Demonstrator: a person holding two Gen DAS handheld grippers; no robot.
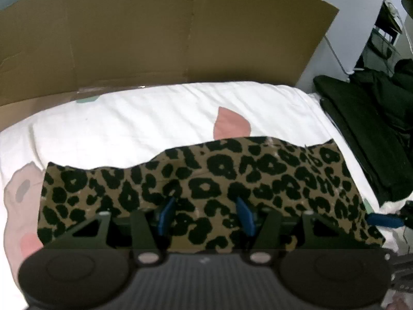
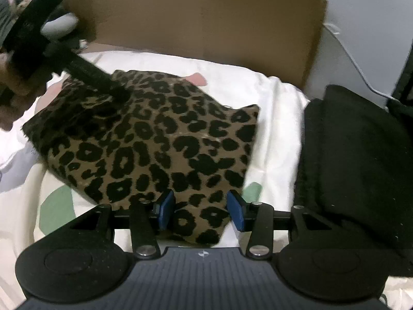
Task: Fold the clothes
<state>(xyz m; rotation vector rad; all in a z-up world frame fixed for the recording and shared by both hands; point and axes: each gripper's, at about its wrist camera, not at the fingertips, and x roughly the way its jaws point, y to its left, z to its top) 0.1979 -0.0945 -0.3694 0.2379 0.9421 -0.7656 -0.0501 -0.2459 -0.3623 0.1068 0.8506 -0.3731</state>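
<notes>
A leopard-print garment [image 1: 232, 175] lies folded flat on the white bed sheet [image 1: 142, 121]. My left gripper [image 1: 206, 214] hovers over its near edge, its blue fingers [image 1: 166, 214] apart with patterned cloth showing between them and nothing pinched. In the right wrist view the same garment [image 2: 155, 134] spreads up and to the left. My right gripper [image 2: 200, 210] stands open over its near corner, the cloth lying between the pads without being squeezed. The left gripper's black body [image 2: 33, 31] reaches onto the garment's far left part. One blue finger of the right gripper [image 1: 384, 219] shows at the garment's right end.
A brown cardboard sheet [image 1: 180, 25] stands upright behind the bed. A pile of dark folded clothes [image 2: 356, 155] lies on the bed's right side, close to the garment. The sheet has pink [image 1: 229, 124] and green [image 2: 55, 206] patches. A hand [image 2: 10, 77] holds the left gripper.
</notes>
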